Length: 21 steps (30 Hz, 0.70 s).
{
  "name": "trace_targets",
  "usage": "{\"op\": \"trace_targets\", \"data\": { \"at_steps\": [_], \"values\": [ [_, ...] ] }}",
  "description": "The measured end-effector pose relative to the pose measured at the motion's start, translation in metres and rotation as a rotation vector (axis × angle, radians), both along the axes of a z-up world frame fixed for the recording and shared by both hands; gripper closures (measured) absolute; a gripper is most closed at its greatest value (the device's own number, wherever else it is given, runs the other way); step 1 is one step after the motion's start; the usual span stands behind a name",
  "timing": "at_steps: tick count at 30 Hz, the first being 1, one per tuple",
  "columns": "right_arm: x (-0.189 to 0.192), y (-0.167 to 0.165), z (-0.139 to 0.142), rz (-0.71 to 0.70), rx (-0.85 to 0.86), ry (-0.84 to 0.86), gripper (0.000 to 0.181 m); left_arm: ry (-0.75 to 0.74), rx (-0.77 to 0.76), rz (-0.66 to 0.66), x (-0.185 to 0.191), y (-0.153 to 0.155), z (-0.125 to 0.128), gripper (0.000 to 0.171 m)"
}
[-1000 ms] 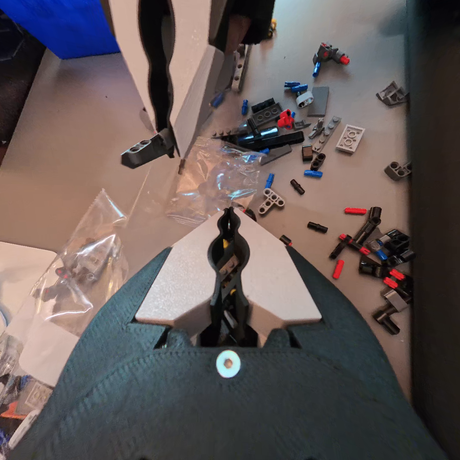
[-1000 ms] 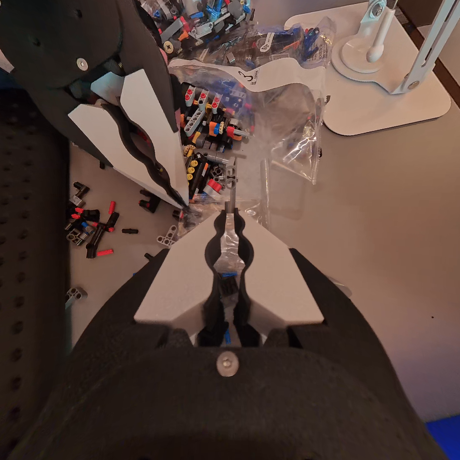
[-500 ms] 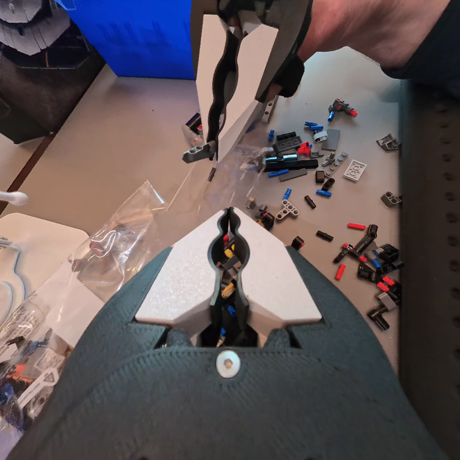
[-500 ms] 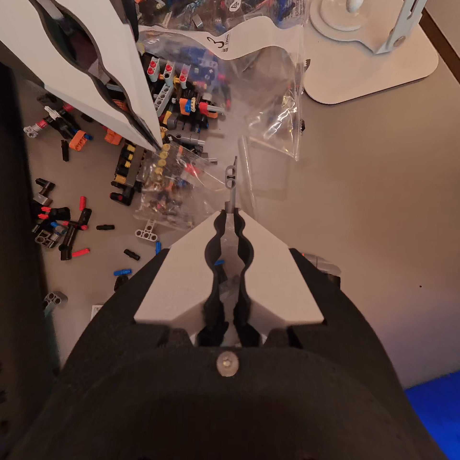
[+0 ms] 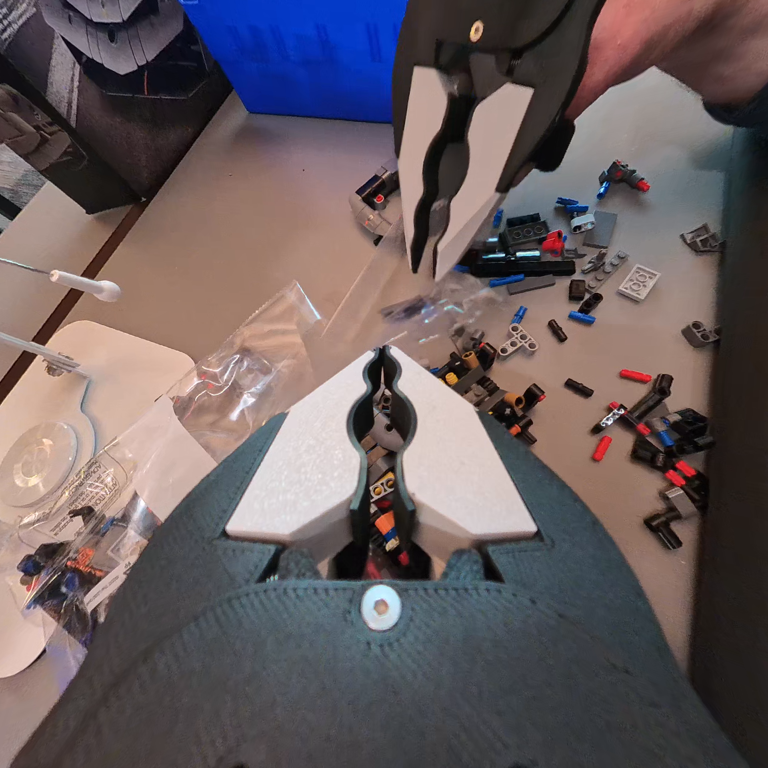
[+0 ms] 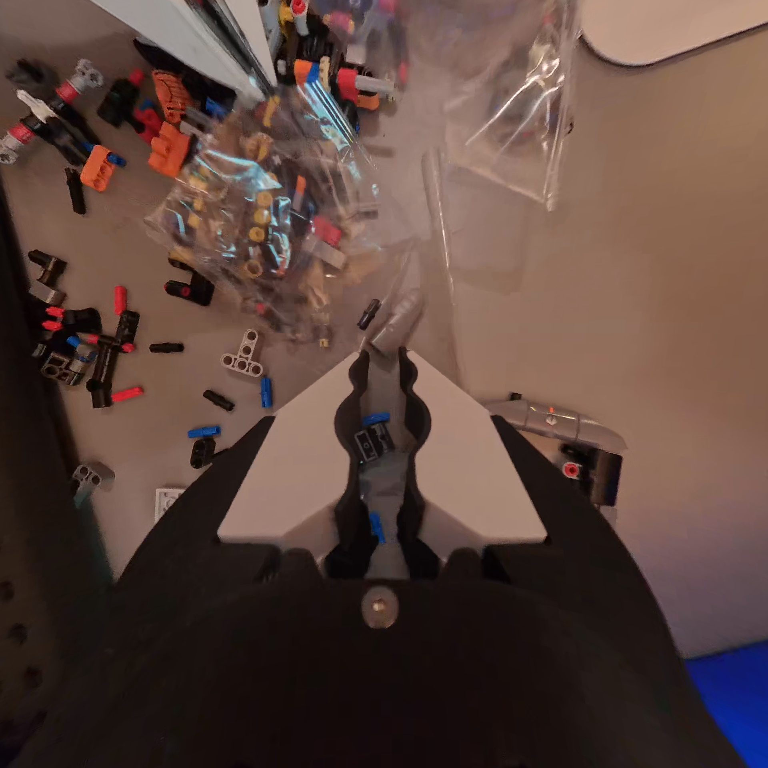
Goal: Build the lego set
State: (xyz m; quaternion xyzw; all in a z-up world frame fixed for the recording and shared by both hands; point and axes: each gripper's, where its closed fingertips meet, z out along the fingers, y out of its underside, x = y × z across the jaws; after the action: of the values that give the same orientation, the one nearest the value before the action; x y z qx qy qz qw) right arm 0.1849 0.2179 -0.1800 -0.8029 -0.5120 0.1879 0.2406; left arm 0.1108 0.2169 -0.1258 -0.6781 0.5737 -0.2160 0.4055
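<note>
While the dark-green left gripper (image 5: 383,351) stays pinched on a clear plastic bag (image 5: 411,307), the black right gripper (image 6: 382,353), jaws narrowly parted, hovers above a blurred grey lego piece (image 6: 399,324) near scattered loose bricks (image 6: 89,349).

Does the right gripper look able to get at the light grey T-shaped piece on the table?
Probably yes. The T-shaped piece lies uncovered on the table, beside the clear bag that the left gripper holds; the right gripper hangs near, jaws open.

Both wrist cams sit high, looking steeply down the fingers at the table (image 5: 232,216). They face each other, and both catch the loose bricks (image 5: 536,266) (image 6: 95,353) and the clear bags (image 5: 249,365) (image 6: 257,216).
</note>
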Motion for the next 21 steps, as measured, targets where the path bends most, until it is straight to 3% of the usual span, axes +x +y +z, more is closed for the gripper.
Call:
{"op": "trace_targets", "data": {
  "at_steps": [4,12,21],
  "values": [
    [0.0,-0.011,0.016,0.061,0.016,0.056,0.17,-0.004,-0.003,0.003,0.0,0.0,0.001,0.171],
    [-0.011,-0.058,-0.009,0.298,-0.093,-0.046,0.173,0.011,-0.002,-0.016,0.003,-0.004,-0.002,0.171],
    [-0.014,-0.068,-0.012,0.344,-0.116,-0.068,0.174,0.012,-0.009,-0.022,0.004,-0.005,-0.004,0.171]
  ]
}}
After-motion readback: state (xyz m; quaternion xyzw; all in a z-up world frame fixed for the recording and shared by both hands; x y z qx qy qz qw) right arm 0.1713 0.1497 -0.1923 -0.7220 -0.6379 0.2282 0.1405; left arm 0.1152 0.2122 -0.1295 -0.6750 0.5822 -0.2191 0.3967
